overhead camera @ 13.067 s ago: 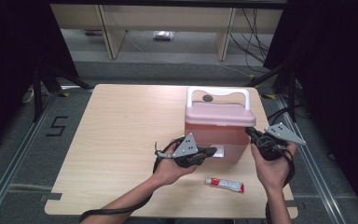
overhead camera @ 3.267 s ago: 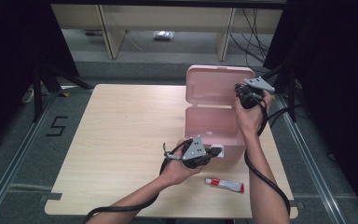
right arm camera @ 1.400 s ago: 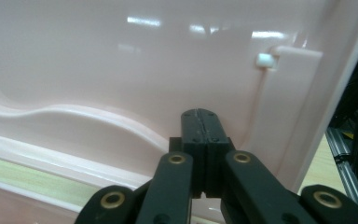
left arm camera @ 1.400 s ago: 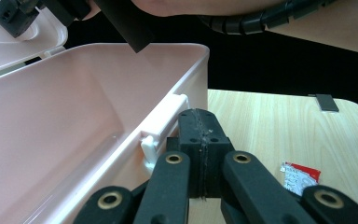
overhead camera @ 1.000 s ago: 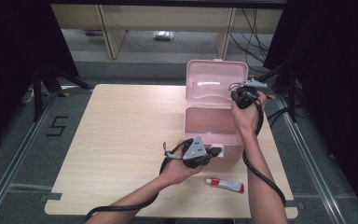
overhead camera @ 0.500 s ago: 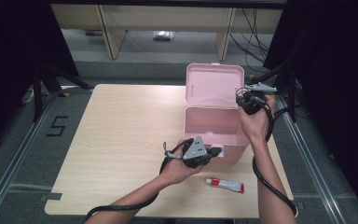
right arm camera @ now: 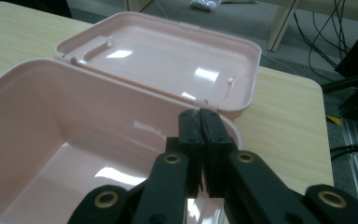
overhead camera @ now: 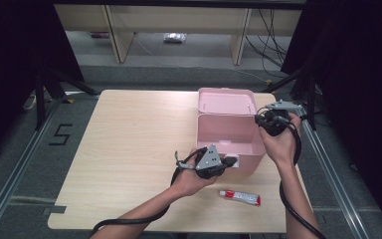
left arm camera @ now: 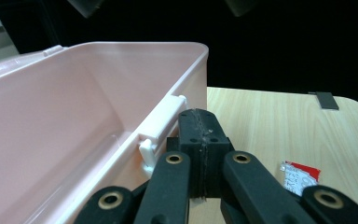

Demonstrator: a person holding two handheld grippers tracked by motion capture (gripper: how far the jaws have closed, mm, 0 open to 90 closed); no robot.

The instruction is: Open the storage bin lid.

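A pink plastic box stands open on the wooden table, its lid laid back flat behind it on its hinges. My left gripper is shut and rests against the box's front wall beside the white latch; in the left gripper view the shut jaws' tips hold nothing. My right gripper hovers by the box's right rear corner, shut and empty. In the right gripper view its tips point over the rim toward the lid and the bare inside of the box.
A small white and red tube lies on the table in front of the box, also seen at the right of the left gripper view as the tube. The table's left half is bare wood. Cables and shelving stand beyond the far edge.
The lid has dropped from nearly upright to flat behind the box. My right gripper has drawn away from it to the right. The left gripper has stayed put.
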